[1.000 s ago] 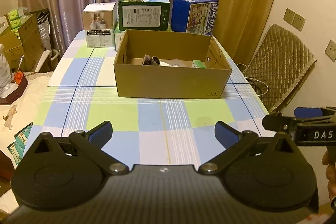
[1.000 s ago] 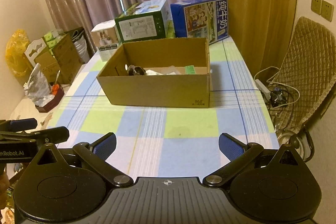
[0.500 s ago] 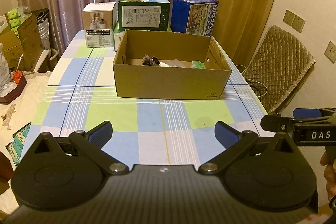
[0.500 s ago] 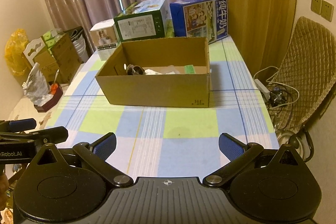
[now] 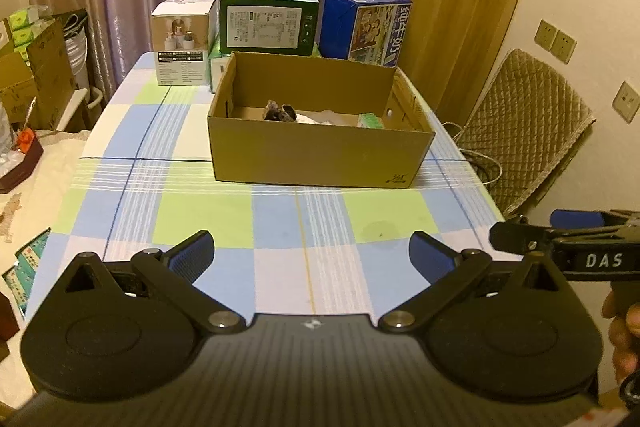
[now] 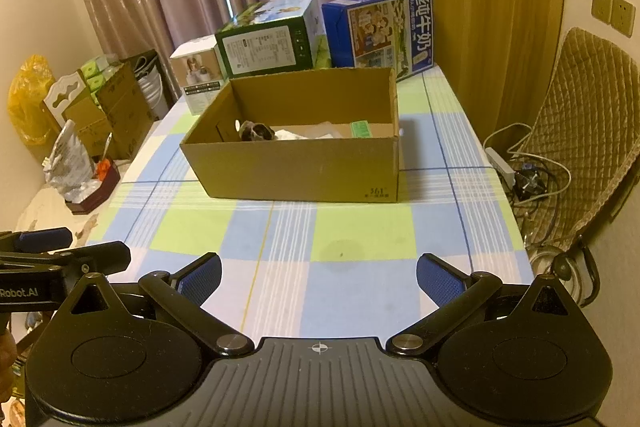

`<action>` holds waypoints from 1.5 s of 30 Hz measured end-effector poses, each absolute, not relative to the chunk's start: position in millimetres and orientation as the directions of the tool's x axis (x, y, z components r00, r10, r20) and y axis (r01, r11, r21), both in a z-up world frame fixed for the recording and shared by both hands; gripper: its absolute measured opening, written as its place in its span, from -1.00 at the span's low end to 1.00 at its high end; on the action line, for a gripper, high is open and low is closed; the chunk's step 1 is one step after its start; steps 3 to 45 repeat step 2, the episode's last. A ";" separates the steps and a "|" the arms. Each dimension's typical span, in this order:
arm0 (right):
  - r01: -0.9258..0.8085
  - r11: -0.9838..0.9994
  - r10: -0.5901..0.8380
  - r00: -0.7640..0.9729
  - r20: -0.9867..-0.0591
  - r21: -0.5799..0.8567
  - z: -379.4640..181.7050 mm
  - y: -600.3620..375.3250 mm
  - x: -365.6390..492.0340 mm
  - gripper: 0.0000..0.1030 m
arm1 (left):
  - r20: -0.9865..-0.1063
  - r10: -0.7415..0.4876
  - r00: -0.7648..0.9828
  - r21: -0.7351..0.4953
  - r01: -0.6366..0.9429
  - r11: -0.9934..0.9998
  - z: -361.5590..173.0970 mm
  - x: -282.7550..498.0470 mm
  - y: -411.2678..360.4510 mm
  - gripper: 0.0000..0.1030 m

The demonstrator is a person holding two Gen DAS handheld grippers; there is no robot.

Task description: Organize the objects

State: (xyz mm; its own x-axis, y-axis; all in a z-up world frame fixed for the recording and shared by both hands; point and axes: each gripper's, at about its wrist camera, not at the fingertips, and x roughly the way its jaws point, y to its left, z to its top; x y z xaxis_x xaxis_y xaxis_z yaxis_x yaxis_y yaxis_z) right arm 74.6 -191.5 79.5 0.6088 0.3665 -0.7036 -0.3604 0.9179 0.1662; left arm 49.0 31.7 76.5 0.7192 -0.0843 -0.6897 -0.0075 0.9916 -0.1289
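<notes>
An open cardboard box (image 5: 316, 157) (image 6: 296, 167) stands mid-table on the checked cloth. Inside it lie a dark rounded object (image 5: 280, 113) (image 6: 256, 131), crumpled white paper (image 5: 320, 117) (image 6: 308, 133) and a small green packet (image 5: 370, 121) (image 6: 360, 128). My left gripper (image 5: 312, 257) hovers open over the near part of the table, with nothing between its fingers. My right gripper (image 6: 318, 277) is likewise open and empty, well short of the box. Each gripper shows at the edge of the other's view: the right gripper (image 5: 560, 247), the left gripper (image 6: 56, 259).
Behind the cardboard box stand a white carton (image 5: 182, 41), a green carton (image 5: 268, 21) and a blue milk carton (image 5: 364, 27). A quilted chair (image 5: 524, 131) and cables (image 6: 528, 171) are at the right. Boxes and bags (image 6: 80, 115) crowd the floor at left.
Both grippers have drifted back slightly from the box; the views are nearly the same. Both stay open and empty.
</notes>
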 end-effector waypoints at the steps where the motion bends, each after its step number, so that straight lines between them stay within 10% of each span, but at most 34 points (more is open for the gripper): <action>1: -0.360 0.918 0.366 0.609 -0.704 0.166 79.2 -191.7 74.4 0.96 | -0.688 -0.083 0.721 -0.129 -0.009 0.992 76.4 48.6 31.2 0.98; 45: -0.359 0.918 0.366 0.609 -0.703 0.166 79.4 -191.8 74.6 0.96 | -0.688 -0.083 0.721 -0.128 -0.008 0.992 76.4 48.8 30.6 0.98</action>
